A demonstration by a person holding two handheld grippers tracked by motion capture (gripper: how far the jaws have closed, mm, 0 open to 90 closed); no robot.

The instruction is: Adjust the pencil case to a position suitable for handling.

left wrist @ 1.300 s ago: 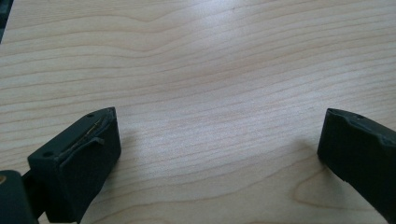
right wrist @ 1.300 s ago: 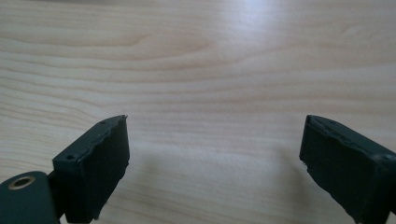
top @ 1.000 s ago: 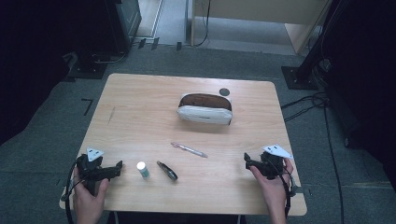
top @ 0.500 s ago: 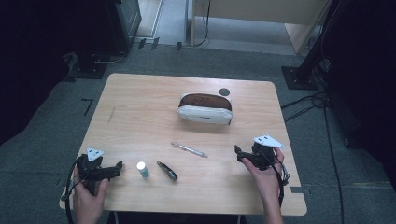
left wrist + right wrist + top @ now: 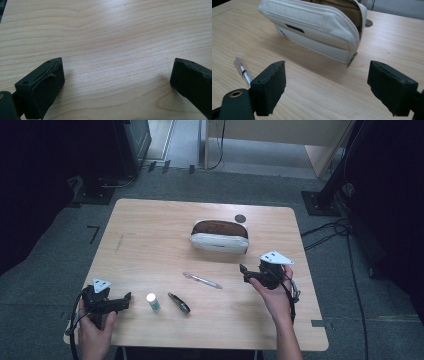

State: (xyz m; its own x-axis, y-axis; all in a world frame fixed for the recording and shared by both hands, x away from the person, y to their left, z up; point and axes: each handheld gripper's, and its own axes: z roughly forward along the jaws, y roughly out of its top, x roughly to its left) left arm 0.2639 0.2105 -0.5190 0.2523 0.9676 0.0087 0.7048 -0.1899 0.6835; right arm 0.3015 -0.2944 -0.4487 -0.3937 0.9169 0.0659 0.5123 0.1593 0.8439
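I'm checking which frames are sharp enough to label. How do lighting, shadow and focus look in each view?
High view: table evenly lit, dark surroundings, glare on the small bottle's cap. Right gripper view: pouch sharp, casting a soft shadow toward the camera; pen slightly soft. Left gripper view: wood grain clear, jaws near the lens blurred.

A white pencil case (image 5: 219, 241) with a brown lining lies unzipped, mouth upward, far-centre; a clear pen (image 5: 202, 280) lies nearer.

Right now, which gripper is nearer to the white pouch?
Right. The right gripper hangs just in front of the white pouch's right end, fingers open toward it. The left gripper sits far off at the table's near left corner.
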